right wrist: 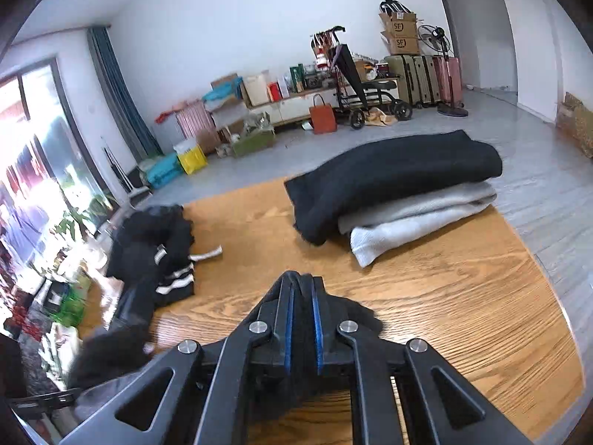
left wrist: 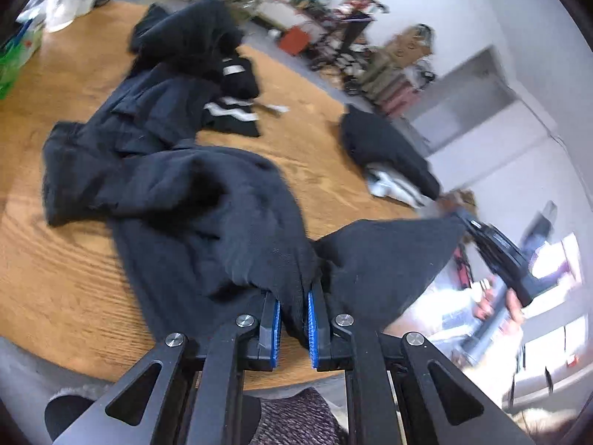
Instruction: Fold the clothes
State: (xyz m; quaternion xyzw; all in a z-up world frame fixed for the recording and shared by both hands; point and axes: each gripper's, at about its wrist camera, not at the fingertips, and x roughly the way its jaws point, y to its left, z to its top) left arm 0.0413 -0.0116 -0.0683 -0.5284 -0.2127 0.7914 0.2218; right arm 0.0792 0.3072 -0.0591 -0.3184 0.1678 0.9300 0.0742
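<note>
A black garment [left wrist: 192,200] lies rumpled across the wooden table [left wrist: 55,259]. My left gripper [left wrist: 294,293] is shut on its near edge, with black cloth bunched between the blue pads. The same cloth stretches right to my right gripper [left wrist: 461,218], held by a hand [left wrist: 513,306]. In the right wrist view, my right gripper [right wrist: 302,280] is shut on a fold of black fabric above the table [right wrist: 444,296]. A folded stack [right wrist: 393,178] with a black piece on top of grey ones sits at the far right edge, also visible as the stack [left wrist: 385,148].
A loose pile of black clothes with white stripes [left wrist: 229,111] lies at the far side, the same pile [right wrist: 166,259] in the right wrist view. A green box [left wrist: 18,55] and a white bag [left wrist: 66,3] stand at the far left. Suitcases [right wrist: 422,78], boxes and bags line the wall.
</note>
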